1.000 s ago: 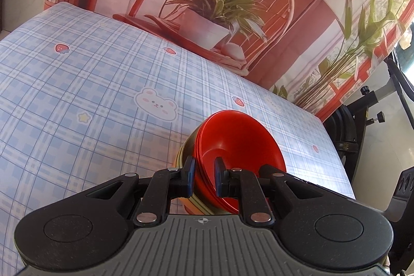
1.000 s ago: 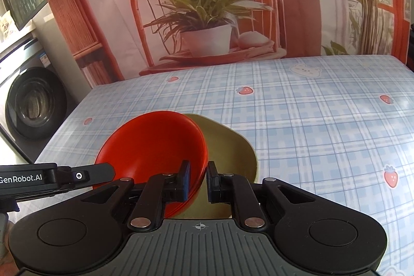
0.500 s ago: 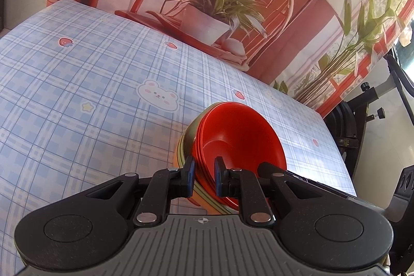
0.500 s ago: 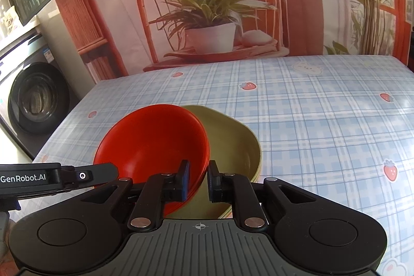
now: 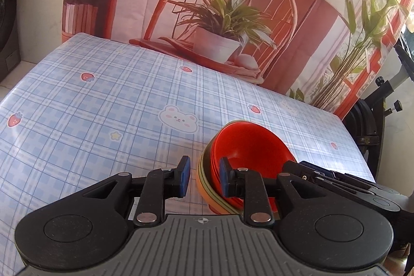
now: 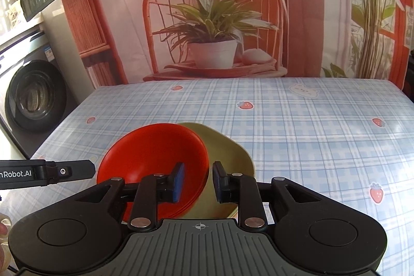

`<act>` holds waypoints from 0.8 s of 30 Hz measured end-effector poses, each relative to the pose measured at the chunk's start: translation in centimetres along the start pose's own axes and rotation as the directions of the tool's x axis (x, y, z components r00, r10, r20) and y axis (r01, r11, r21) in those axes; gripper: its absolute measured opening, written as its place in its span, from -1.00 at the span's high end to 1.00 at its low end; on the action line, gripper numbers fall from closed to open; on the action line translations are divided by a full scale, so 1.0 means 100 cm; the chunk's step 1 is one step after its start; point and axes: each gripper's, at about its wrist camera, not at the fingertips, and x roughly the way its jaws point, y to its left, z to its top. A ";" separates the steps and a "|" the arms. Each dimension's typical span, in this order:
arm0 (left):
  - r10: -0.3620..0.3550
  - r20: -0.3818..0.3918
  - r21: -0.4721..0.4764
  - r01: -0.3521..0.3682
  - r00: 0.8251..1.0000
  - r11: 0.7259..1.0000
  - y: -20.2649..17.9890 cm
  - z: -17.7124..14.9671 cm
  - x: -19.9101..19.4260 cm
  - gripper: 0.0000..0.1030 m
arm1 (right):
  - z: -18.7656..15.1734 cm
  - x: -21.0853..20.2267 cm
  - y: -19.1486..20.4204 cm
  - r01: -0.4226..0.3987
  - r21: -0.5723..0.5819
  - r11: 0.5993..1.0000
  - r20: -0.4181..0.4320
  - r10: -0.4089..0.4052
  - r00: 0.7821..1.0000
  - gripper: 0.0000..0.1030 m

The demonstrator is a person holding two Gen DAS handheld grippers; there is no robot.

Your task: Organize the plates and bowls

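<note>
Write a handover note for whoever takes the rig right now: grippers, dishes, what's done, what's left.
Left gripper: jaws opening; the stack's near rim sits between the pads, which look clear of it.
Right gripper: jaws opening astride the far side of the stack, the red bowl's rim between them, no visible pinch.
Dishes: red bowl nested on an olive plate on the table; the left view shows more rims stacked underneath.
Done: stack set down, both grips letting go.
Left: back both grippers off. No other dishes in view.
</note>
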 end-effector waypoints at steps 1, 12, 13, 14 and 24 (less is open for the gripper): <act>0.006 0.009 0.014 -0.006 1.000 1.000 -0.001 0.002 -0.004 0.42 | 0.001 -0.004 0.001 0.004 -0.010 1.000 0.012 -0.004 1.000 0.52; 0.050 0.107 0.127 -0.063 0.993 0.990 -0.023 0.010 -0.056 -0.28 | 0.006 -0.060 0.002 0.052 -0.049 0.997 0.127 -0.045 0.991 0.15; 0.050 0.115 0.139 -0.066 0.992 0.988 -0.026 0.009 -0.062 -0.39 | 0.006 -0.067 0.003 0.060 -0.058 0.997 0.142 -0.052 0.989 0.03; 0.054 0.122 0.149 -0.072 0.991 0.986 -0.028 0.008 -0.068 -0.46 | 0.006 -0.073 0.003 0.064 -0.063 0.996 0.153 -0.053 0.987 -0.01; 0.098 0.238 0.227 -0.154 0.966 0.962 -0.049 0.005 -0.128 -0.65 | 0.010 -0.147 0.015 0.100 -0.097 0.990 0.255 -0.073 0.964 -0.95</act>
